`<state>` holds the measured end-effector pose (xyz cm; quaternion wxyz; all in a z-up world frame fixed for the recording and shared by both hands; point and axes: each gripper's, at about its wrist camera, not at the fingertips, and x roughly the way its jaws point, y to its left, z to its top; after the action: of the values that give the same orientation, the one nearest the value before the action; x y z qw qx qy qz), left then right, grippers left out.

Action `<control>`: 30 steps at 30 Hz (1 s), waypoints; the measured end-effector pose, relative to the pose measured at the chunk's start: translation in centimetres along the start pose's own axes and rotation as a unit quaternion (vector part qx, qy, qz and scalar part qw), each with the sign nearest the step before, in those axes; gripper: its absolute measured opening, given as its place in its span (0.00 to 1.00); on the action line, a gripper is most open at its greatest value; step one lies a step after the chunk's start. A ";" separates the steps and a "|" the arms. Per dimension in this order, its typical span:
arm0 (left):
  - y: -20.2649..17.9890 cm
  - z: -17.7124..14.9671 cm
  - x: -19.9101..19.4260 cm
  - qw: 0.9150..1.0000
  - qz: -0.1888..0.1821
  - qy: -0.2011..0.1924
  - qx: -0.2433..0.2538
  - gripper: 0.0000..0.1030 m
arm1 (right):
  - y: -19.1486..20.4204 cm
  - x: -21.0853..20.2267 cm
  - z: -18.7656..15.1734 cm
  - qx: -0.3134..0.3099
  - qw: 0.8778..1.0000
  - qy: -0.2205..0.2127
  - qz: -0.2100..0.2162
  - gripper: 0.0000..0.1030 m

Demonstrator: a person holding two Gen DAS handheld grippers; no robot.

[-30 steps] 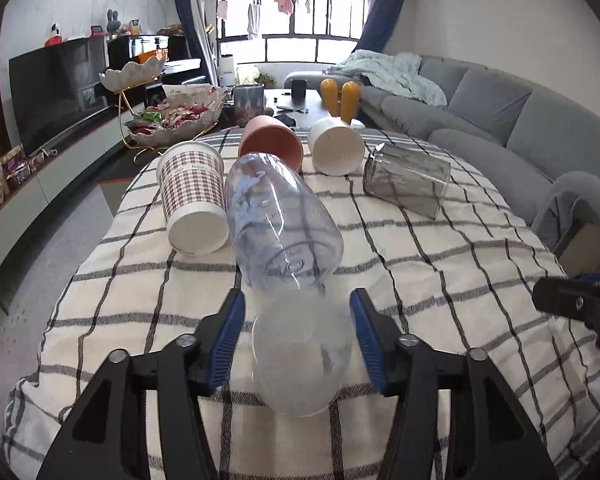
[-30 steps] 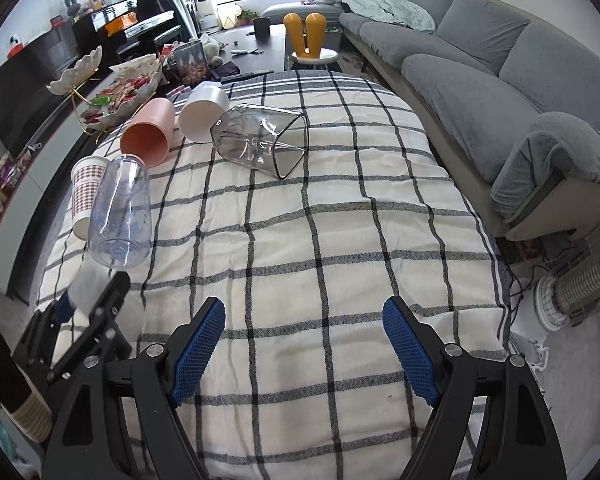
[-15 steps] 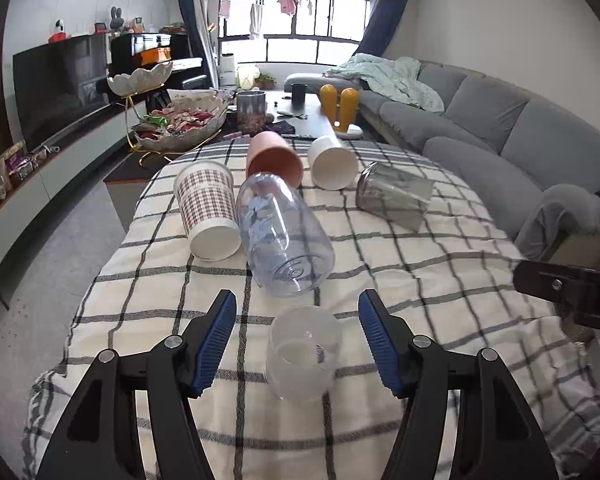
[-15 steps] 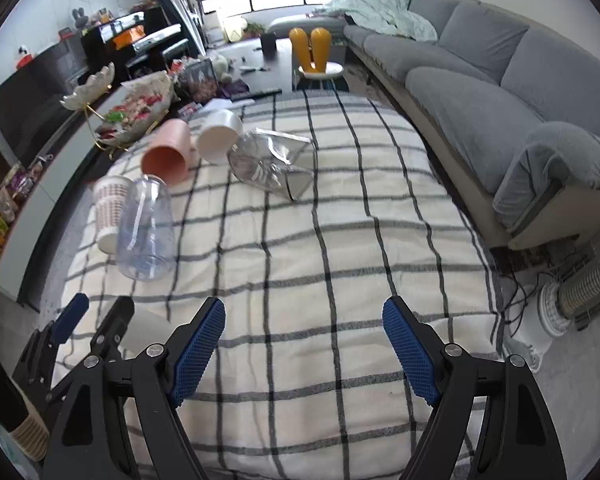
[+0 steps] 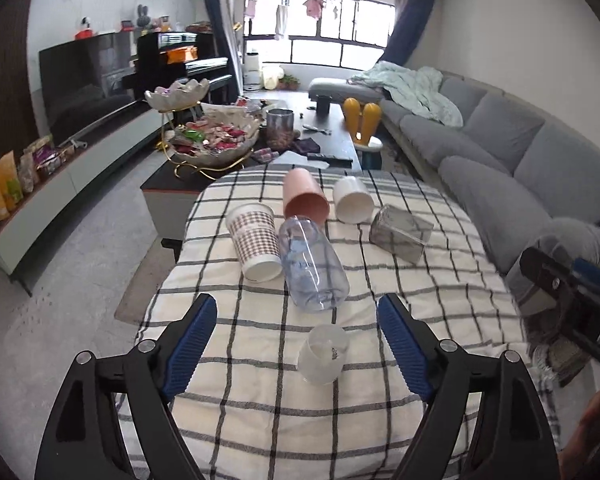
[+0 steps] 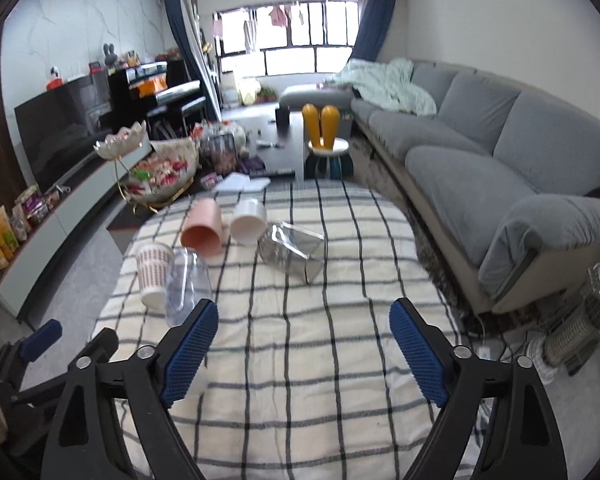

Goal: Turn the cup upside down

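your left gripper (image 5: 296, 340) hangs with jaws spread, right gripper (image 6: 302, 350) likewise and empty; the small frosted cup (image 5: 323, 354) stands free on the checked cloth (image 5: 440, 280), where soft bedding and the clear bottle (image 5: 312, 264) nearby could tip it.

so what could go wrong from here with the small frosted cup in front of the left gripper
1. The small frosted cup stands on a soft, wrinkled checked cloth, so it may tip if nudged.
2. The clear plastic bottle lies on its side just behind it and could roll into it.
3. The left hand-held gripper hangs open above the cup; dropping back down off-centre could knock it over.
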<state>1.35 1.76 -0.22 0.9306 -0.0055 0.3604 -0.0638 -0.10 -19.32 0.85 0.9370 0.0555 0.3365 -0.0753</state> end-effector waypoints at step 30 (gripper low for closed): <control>0.0 0.1 -2.1 0.999 0.033 0.005 0.010 1.00 | 0.2 -2.6 -0.3 0.003 1.000 -0.030 -0.005 0.97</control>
<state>-0.13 2.06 1.23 0.9305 0.0161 0.3640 -0.0371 -2.26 -18.83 2.25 0.9461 0.0542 0.3085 -0.0825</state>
